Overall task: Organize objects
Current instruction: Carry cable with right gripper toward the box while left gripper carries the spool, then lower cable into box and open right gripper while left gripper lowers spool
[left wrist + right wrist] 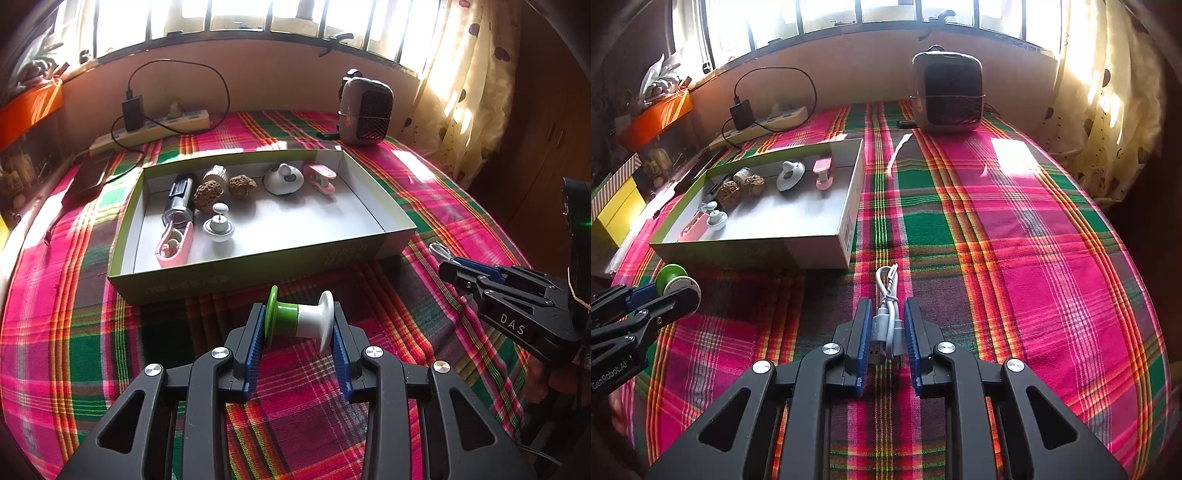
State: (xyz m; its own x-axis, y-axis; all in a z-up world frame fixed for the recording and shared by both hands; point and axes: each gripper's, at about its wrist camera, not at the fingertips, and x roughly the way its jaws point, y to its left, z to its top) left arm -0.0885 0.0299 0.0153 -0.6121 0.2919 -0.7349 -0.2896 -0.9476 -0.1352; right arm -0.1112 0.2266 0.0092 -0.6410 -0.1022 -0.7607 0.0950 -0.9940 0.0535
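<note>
My left gripper [300, 325] is shut on a green and white spool-shaped object [299, 320], held just in front of the near wall of an open cardboard box [258, 273]. The spool also shows in the right wrist view [674, 278]. My right gripper [885, 317] is shut on a bundled white USB cable [886, 310], held over the plaid cloth to the right of the box [846, 229]. The box holds two pink clips [175, 245], two brown lumpy balls [225, 188], white knobs [218, 225] and a dark cylinder [180, 201].
A plaid cloth [1015, 240] covers the surface. A small heater [947, 92] stands at the back right. A power strip with a charger [147, 125] lies at the back left beside a dark phone [90, 177]. Orange and yellow boxes [653, 118] stand on the left. Curtains hang on the right.
</note>
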